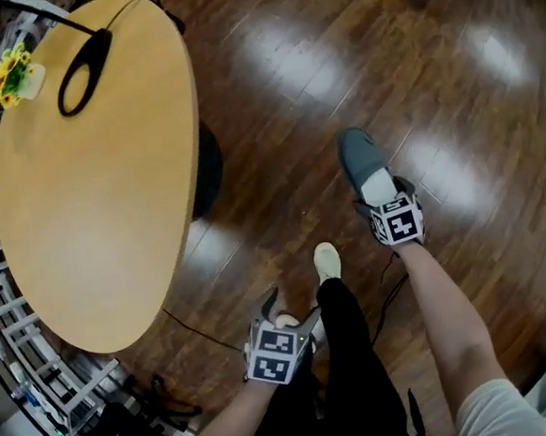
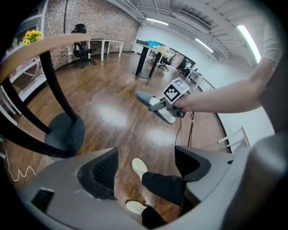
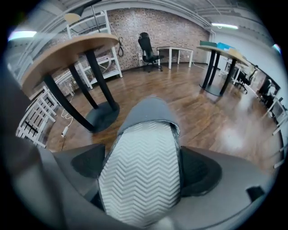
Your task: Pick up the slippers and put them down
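L gripper [image 1: 289, 307]: jaws wide apart, nothing btwn | R gripper [image 1: 380, 193]: jaws partly open, clamped on grey slipper [image 1: 361, 158] at its sides, toe pointing away | slipper over wood floor [image 1: 291, 89], well apart from round table [image 1: 93, 198]

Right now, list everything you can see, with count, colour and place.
Slipper: one, grey, pale zigzag inside, at the person's right.
Round table: one, light wood, at the person's left.
Black loop: one, on the tabletop.
Flowers: one bunch, yellow, by the table's far edge.
Office chair: one, black, by the brick wall.
Floor: dark wood.
Shoes: two, cream, on the person's feet.
Left tool: grey, open, empty.
Right tool: grey, shut on the slipper.
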Demonstrator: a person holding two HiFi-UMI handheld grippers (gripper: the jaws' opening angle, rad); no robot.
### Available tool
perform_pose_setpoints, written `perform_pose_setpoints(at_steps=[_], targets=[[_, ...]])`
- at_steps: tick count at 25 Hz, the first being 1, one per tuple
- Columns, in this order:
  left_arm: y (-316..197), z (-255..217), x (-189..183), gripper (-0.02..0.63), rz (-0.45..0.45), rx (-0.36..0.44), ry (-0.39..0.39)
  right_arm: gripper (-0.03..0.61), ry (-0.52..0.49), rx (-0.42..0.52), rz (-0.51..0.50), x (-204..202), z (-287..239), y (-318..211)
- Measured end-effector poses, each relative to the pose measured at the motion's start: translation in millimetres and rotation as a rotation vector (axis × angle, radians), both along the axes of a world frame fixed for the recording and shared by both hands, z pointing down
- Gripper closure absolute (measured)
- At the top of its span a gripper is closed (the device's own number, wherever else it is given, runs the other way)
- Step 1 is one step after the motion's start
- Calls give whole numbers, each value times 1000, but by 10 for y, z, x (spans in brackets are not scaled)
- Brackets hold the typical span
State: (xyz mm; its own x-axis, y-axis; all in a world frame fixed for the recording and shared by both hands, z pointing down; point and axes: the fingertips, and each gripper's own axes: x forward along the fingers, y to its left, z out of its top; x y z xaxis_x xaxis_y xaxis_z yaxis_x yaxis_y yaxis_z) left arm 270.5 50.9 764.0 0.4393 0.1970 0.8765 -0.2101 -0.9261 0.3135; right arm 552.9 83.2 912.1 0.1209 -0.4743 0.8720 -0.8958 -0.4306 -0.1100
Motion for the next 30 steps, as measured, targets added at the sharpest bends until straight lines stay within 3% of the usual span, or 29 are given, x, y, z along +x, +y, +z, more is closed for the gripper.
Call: perform_pose_setpoints(at_steps=[8, 15, 19, 30], targets=[[246, 1804, -70, 219, 46, -30, -82, 49, -53, -61, 23, -41, 2630, 318], [149, 3182, -70, 219, 10, -66, -120, 49, -51, -89, 2, -109, 4170, 255], [239, 3576, 68, 219, -7, -102, -132, 44, -84, -111, 16, -178, 4555, 360], [233, 3855, 477, 219, -41, -141, -99, 17, -179, -124, -8, -289, 4879, 443]])
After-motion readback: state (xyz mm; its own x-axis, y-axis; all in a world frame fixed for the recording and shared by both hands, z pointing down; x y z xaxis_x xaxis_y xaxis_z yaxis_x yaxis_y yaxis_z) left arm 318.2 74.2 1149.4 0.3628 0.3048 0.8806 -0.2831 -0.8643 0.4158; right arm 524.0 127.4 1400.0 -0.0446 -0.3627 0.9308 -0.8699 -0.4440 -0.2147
